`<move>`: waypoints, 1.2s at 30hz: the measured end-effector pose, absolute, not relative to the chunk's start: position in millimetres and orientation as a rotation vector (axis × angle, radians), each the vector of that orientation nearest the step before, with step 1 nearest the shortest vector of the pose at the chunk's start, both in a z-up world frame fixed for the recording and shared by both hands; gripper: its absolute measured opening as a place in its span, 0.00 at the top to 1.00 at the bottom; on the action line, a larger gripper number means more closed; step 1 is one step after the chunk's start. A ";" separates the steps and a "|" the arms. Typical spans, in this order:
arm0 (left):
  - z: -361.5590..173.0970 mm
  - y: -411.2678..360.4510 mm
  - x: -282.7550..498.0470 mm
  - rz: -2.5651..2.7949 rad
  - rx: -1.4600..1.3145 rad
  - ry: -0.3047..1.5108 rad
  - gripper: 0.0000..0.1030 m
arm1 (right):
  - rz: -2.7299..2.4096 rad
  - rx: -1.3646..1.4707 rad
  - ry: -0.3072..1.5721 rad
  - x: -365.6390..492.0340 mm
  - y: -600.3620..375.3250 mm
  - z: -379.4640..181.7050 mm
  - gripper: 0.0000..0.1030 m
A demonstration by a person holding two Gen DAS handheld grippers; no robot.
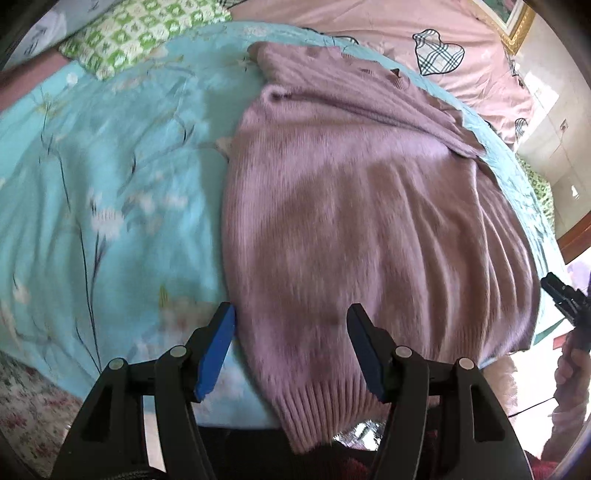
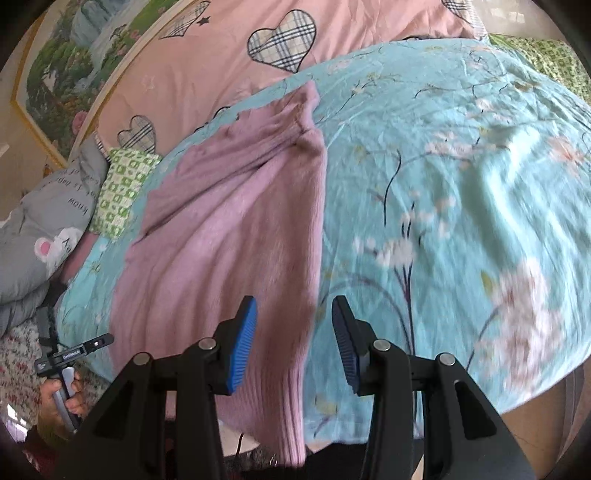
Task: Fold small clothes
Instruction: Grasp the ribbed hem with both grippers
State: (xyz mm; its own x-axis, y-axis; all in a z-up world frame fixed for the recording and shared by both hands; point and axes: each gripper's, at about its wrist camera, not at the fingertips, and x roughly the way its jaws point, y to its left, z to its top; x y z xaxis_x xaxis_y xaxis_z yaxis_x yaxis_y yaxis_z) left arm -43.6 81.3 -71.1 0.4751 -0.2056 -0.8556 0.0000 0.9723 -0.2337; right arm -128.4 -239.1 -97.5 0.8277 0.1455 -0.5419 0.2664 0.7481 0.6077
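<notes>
Left wrist view: both of my grippers hang released over the near hem of a pink sweater on the bed.

Nearest me, my left gripper (image 1: 291, 345) has its jaws apart with nothing pinched, straddling the sweater's (image 1: 362, 206) left hem corner, which droops over the edge of the bed (image 1: 110, 192). My right gripper (image 2: 293, 341) is also released and empty, poised above the sweater's opposite hem corner. I judge each hand equally near its own corner. The sweater's long axis runs straight away from me, hem near, collar far, one sleeve folded across the chest. Beyond it lies a pink quilt (image 1: 369, 22) with plaid hearts.
</notes>
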 end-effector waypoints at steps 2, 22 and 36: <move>-77.6 84.0 -52.2 -0.138 -0.237 1.081 0.39 | -0.039 0.719 0.619 -134.2 -233.4 -100.8 0.58; -110.2 80.1 -86.2 -0.234 -0.444 1.063 0.37 | 0.306 0.947 0.498 -132.2 -217.2 -158.4 0.59; -73.7 59.7 -101.3 -0.395 -0.308 0.930 0.94 | 0.290 0.952 0.474 -158.9 -231.1 -150.5 0.93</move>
State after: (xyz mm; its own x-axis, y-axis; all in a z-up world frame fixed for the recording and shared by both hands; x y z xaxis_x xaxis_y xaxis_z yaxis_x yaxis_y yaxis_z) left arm -101.3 59.7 -73.7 0.5356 -0.4559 -0.7108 0.1951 0.8858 -0.4211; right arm -158.9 -231.1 -150.5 0.8606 0.4383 -0.2593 -0.0310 0.5534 0.8324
